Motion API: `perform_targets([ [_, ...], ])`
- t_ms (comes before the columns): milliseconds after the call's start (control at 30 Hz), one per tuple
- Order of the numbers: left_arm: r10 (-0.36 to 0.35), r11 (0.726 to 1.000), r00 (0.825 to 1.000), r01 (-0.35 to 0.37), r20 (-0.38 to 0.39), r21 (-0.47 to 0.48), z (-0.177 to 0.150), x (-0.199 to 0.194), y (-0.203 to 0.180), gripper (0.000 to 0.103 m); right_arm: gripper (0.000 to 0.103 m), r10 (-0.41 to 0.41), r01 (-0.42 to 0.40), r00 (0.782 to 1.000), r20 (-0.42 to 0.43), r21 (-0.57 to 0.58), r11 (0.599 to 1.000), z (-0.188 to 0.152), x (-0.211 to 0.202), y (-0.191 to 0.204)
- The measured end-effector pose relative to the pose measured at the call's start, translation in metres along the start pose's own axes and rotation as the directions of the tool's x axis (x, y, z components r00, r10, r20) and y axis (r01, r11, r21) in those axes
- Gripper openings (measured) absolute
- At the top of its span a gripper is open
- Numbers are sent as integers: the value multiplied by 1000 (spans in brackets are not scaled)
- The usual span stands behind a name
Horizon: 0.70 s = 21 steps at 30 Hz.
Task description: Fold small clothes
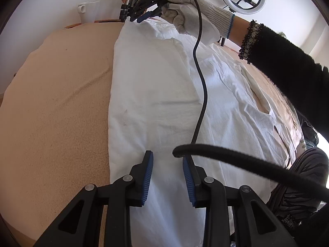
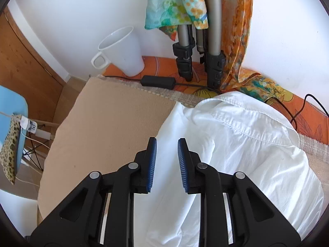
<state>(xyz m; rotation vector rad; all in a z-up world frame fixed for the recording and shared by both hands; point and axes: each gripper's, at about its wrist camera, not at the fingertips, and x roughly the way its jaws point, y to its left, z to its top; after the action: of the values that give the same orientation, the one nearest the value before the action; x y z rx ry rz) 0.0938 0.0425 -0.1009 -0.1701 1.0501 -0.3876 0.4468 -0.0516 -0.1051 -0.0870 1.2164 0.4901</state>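
Shirt (image 1: 154, 94), white and collared, lay lengthwise on the beige cloth (image 1: 61, 103) that covered the tabletop, one side already turned in to a straight edge nearest the white mug (image 2: 123, 51). The collar (image 2: 242, 111) sat at the end closest to the mug; the hem lay at the far end from it.

The left tongs (image 1: 167, 177) hung over the hem end, blue pads apart at a moderate width and nothing between them. The right tongs (image 2: 167, 164) hung over the shoulder beside the collar, likewise parted and empty. In the left view they appeared at the collar end in a gloved hand (image 1: 195, 12), their gap too small to judge there.

By my judgement the step in hand was the next lengthwise fold. To do it well, each pair should pinch only the loose outer edge, on the side away from the mug, at matching points by collar and hem. Both should lift together and lay the panel level with the straight edge. The dangling black cable (image 1: 201, 78) crossed the shirt and could snag the fabric.
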Motion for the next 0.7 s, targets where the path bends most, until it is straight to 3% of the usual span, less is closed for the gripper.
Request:
perform_targets([
  [100, 2, 1000, 1000, -2, 0, 10, 0, 0, -2, 34, 20, -60, 60, 998, -21, -24, 998, 2, 26, 15],
  [233, 26, 999, 1000, -26, 2, 37, -1, 0, -8, 36, 20, -116, 117, 993, 18, -42, 992, 13, 37, 19],
  [367, 30, 999, 1000, -30, -7, 33, -7, -4, -13, 46, 20, -115, 116, 993, 19, -30, 993, 21, 38, 17],
  [467, 43, 997, 999, -43, -14, 60, -15, -11, -20, 51, 25, -65, 63, 996, 59, 38, 997, 16, 15, 7],
  [600, 77, 990, 997, -77, 2, 120, -37, -20, -30, 51, 44, -16, 7, 991, 134, 67, 998, 2, -34, 1],
  [700, 112, 974, 993, -116, 31, 192, -59, -27, -40, 51, 47, 12, -30, 983, 185, 95, 995, -14, -76, -1],
])
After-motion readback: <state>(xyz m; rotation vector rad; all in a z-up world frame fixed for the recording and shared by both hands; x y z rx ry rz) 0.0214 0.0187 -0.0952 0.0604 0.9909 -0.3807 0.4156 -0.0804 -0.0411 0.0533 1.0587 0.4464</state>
